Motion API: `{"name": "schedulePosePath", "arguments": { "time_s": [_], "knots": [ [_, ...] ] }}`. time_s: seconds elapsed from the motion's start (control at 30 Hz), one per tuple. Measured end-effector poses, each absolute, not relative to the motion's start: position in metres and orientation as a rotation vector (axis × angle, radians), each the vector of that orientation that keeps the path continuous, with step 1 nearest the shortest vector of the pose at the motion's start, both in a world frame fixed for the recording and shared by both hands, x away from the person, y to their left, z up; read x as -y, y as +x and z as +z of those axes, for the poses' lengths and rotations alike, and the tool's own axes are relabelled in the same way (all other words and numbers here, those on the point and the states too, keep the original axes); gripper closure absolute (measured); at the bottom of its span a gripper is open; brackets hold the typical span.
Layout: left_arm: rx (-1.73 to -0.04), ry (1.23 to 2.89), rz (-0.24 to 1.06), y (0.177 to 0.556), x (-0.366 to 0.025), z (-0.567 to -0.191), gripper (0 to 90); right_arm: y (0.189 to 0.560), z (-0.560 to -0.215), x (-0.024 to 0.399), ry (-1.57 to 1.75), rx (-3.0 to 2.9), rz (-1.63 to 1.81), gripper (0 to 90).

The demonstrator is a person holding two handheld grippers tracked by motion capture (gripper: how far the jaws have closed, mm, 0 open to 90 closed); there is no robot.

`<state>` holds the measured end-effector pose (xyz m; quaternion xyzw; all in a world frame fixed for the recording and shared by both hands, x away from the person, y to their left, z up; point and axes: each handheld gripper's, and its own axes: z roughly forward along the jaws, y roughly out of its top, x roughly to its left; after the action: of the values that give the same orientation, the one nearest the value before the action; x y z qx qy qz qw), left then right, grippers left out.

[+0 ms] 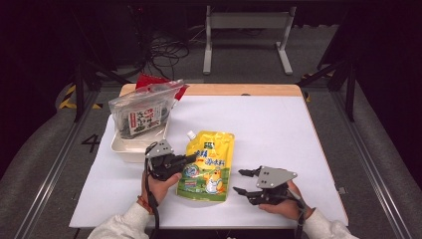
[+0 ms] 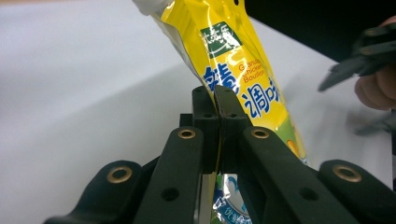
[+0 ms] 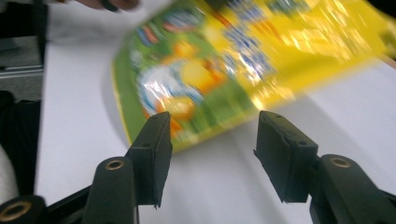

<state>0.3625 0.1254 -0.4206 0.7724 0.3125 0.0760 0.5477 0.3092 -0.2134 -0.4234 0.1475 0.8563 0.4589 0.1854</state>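
Observation:
A yellow and green seasoning pouch point(image 1: 209, 167) with a white spout lies near the front middle of the white table. My left gripper point(image 1: 190, 158) is shut on the pouch's left edge, and in the left gripper view the pouch point(image 2: 243, 70) rises past the closed jaws of the left gripper point(image 2: 215, 100), lifted off the table on that side. To the right of the pouch my right gripper point(image 1: 241, 181) is open and points left at it. The right gripper view has its jaws apart with nothing between the right gripper point(image 3: 212, 154) pads; the blurred pouch point(image 3: 224, 74) lies just beyond.
A white tray point(image 1: 124, 145) at the back left holds a clear bag of dark seaweed point(image 1: 142, 112), with a red packet point(image 1: 149, 79) behind it. The table's right half point(image 1: 278, 129) is bare white surface. The wooden table edge point(image 1: 239, 89) runs along the back.

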Motion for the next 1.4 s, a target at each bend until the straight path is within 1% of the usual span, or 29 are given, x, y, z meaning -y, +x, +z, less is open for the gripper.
{"name": "schedulePosePath", "arguments": {
  "time_s": [0.17, 0.5, 0.83, 1.17, 1.4],
  "knots": [
    [-0.665, 1.793, 0.212, 0.356, -0.132, -0.407, 89.2, 0.321, -0.425, 0.245, 0.597, -2.358, 1.255, 41.2],
    [-0.588, 1.796, 0.278, 0.350, -0.138, -0.394, 89.2, 0.331, -0.426, 0.277, 0.752, -2.296, 1.223, 38.0],
    [-0.546, 1.777, 0.301, 0.346, -0.148, -0.385, 89.4, 0.335, -0.429, 0.274, 0.761, -2.308, 1.213, 35.9],
    [-0.508, 1.774, 0.331, 0.341, -0.150, -0.376, 89.5, 0.334, -0.429, 0.273, 0.754, -2.306, 1.215, 35.2],
    [-0.478, 1.754, 0.359, 0.342, -0.160, -0.368, 89.6, 0.336, -0.430, 0.274, 0.770, -2.301, 1.223, 34.6]
  ]
}}
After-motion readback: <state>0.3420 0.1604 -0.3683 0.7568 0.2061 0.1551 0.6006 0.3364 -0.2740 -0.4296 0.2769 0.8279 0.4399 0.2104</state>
